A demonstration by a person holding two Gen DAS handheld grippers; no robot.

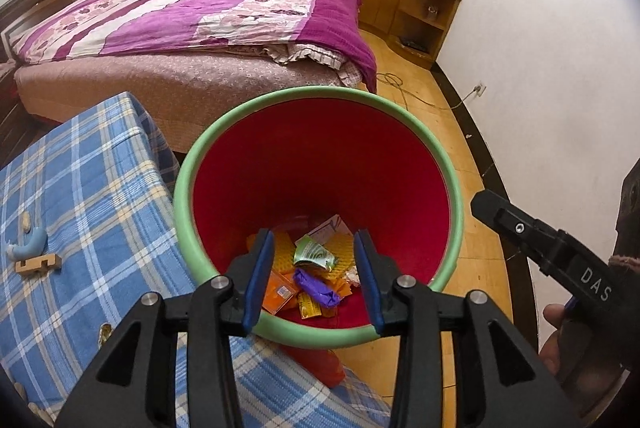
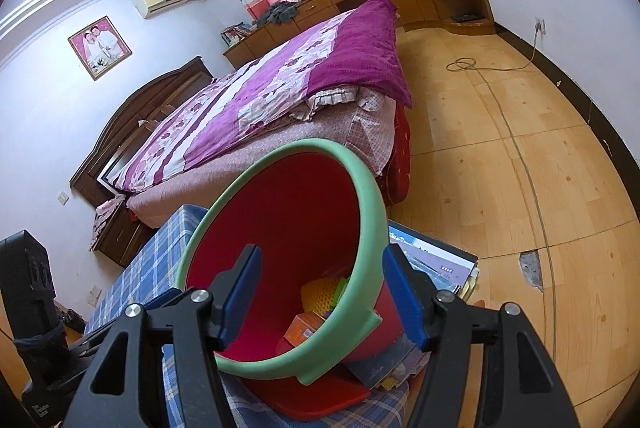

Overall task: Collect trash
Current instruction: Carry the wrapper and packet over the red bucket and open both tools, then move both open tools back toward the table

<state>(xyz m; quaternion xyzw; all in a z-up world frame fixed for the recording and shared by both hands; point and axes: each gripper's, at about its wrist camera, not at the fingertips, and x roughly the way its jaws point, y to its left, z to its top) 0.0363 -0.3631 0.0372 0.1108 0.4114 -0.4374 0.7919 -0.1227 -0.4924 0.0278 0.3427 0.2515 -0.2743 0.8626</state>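
At lower centre, your left gripper (image 1: 314,278) hung released over light, crumpled wrappers (image 1: 316,256); rigid bin (image 1: 320,91), rim-grippable.

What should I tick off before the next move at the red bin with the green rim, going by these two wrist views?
1. Left tool empty, nothing between its pads: ok.
2. Right tool empty: ok; it straddles the near green rim, pads not visibly pressing on it.
3. Trash inside the red bin: ok; purple wrapper, green wrapper and orange packets lie at the bottom.
4. Bin upright: not ok in the right wrist view, where it looks tilted; cannot tell how steady it stands.
5. More trash left on the blue plaid cloth: cannot tell; a small blue item and a wooden piece lie there.
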